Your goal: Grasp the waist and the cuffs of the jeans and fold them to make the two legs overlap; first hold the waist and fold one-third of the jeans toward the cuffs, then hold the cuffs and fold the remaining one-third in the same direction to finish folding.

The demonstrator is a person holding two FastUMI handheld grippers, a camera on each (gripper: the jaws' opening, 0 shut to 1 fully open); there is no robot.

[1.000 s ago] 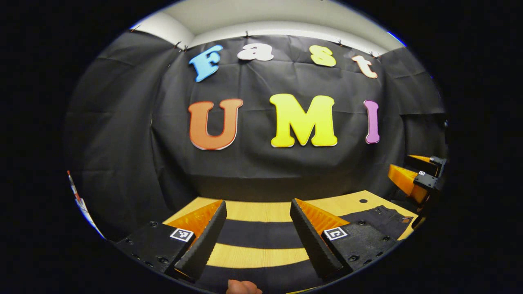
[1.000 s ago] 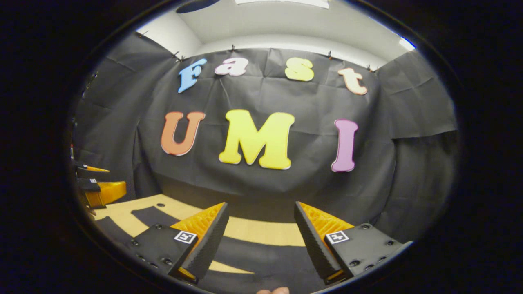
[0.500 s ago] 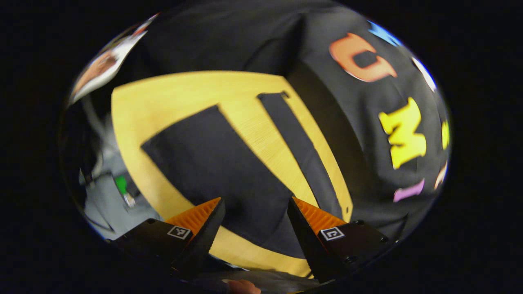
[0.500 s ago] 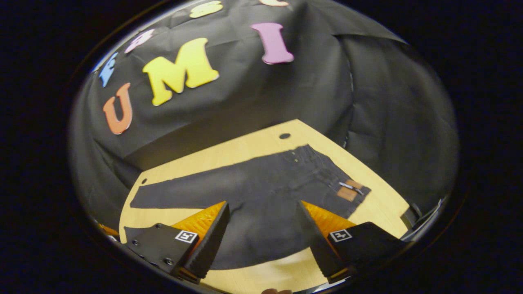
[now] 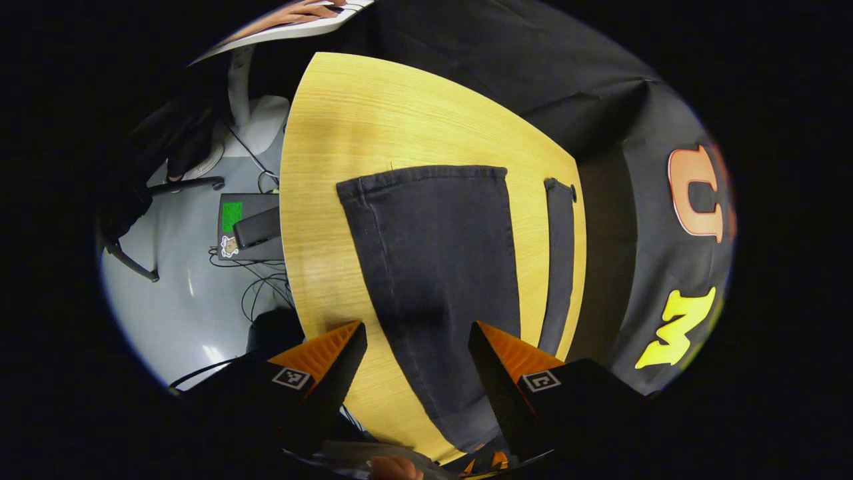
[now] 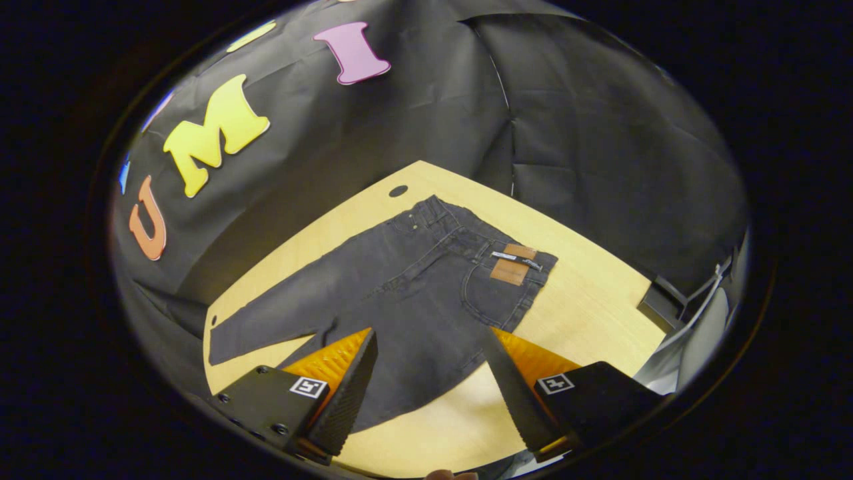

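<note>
Hovering apart, seemingly above jeans (image 6: 426, 293): both grippers.

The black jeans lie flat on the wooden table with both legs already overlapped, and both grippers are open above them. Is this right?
Not quite. The jeans lie flat on the table, but the right gripper view shows the legs still spread apart. The left gripper and right gripper are open.

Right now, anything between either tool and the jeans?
Nothing visible. The left tool is open over one leg near the cuffs; the right tool is open above the jeans, near the waist. Bare table around them.
</note>
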